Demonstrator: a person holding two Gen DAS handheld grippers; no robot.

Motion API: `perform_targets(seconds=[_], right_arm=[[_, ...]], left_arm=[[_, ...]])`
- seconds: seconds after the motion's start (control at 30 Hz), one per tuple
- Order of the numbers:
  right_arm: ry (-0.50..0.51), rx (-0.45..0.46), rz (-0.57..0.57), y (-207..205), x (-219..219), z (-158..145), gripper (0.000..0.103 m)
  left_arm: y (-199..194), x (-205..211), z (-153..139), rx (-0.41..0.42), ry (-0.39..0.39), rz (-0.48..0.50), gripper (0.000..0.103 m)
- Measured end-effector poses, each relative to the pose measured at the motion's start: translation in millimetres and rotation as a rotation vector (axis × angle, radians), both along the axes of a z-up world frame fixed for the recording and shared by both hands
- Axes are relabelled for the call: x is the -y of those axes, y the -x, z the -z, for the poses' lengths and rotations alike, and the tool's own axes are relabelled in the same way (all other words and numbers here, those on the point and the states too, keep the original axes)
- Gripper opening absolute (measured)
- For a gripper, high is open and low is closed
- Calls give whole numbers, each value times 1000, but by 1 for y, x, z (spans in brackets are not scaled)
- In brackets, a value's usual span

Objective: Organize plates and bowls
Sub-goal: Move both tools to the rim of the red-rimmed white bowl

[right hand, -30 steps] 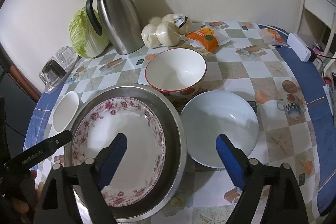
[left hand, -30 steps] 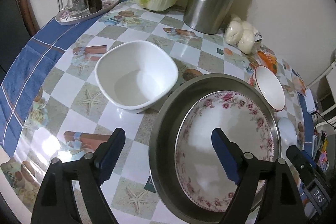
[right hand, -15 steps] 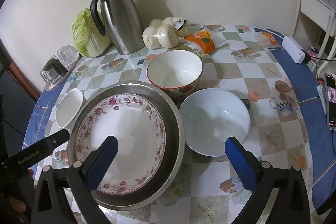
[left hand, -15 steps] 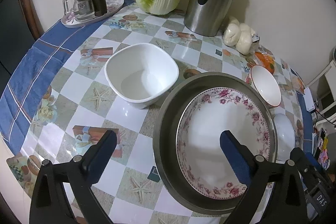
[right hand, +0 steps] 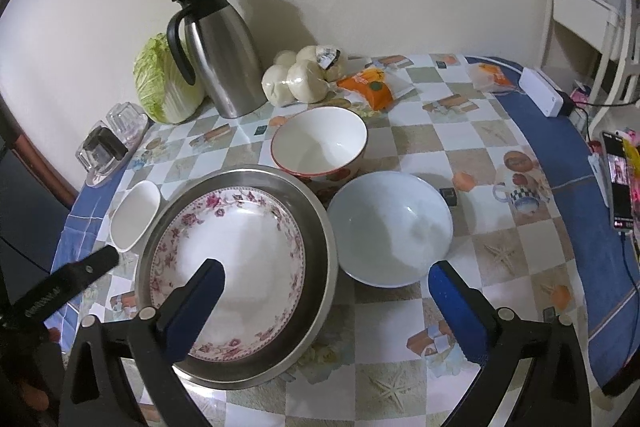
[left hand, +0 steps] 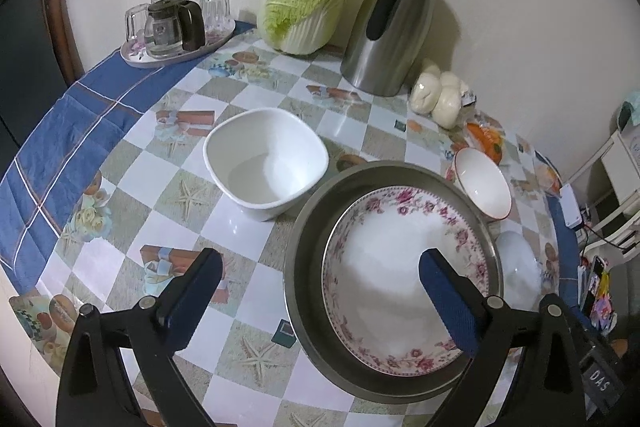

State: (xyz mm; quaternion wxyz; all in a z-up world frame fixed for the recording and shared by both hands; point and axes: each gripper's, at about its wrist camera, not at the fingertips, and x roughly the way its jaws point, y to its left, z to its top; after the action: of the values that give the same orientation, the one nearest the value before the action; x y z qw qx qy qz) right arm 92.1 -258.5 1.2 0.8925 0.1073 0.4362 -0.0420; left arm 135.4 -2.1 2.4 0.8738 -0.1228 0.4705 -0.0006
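Plates and bowls sit clustered mid-table: floral plate (left hand: 404, 279) nested inside steel basin (left hand: 308, 247), square white bowl (left hand: 266, 163) just left of the basin, red-rimmed bowl (right hand: 319, 145) behind it, pale blue bowl (right hand: 390, 229) at its right, rims close or touching; contact cannot be confirmed from the right wrist view.

Left gripper (left hand: 320, 285): jaws have just been opening and now stand wide, one finger over bare tablecloth (left hand: 160, 219), the other over the plate; nothing pressed between them. Right gripper (right hand: 326, 291): jaws likewise have just been opening, wide apart, straddling the basin's right rim and the near edge of the blue bowl; empty.

Risks, as judged:
- Glazed rims are slick; a pinch on a single bowl edge may slip and drop it onto its neighbour.
- Lifting the blue bowl may nudge the basin or red-rimmed bowl, given the tight spacing.
- Both tools work over the same basin; fingers could collide.
- Steel jug (right hand: 224, 55) and bagged buns (right hand: 300, 77) stand just behind the red-rimmed bowl; a high sweep could knock them.
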Motion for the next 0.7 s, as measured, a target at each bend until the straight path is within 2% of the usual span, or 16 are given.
perform_targets(seconds=[0.1,0.2,0.33,0.43,0.57,0.63,0.7], right_arm=[[-3,3,-3,1,0,2,103],[2,12,-6,0,-1,3,103],[-6,-3,3,-22,1,3,103],[-37,-26,30,-52,10,2,103],[-54,-15,54,-72,20,-7,103],[-37,-27,53,-74,22,-15,103],[-39,0,48,-68,23,-28,103]], left_arm=[[1,0,0,19,7,3,99],[-8,6,7,5,-18,14,99],[-46,14,17,-47,-32,-8,99],[-75,24,12,-60,-40,7,99],[-81,33,1,-55,-47,33,99],[-70,32,-5,-37,-19,39,99],[-64,33,-6,-33,-11,47,99]])
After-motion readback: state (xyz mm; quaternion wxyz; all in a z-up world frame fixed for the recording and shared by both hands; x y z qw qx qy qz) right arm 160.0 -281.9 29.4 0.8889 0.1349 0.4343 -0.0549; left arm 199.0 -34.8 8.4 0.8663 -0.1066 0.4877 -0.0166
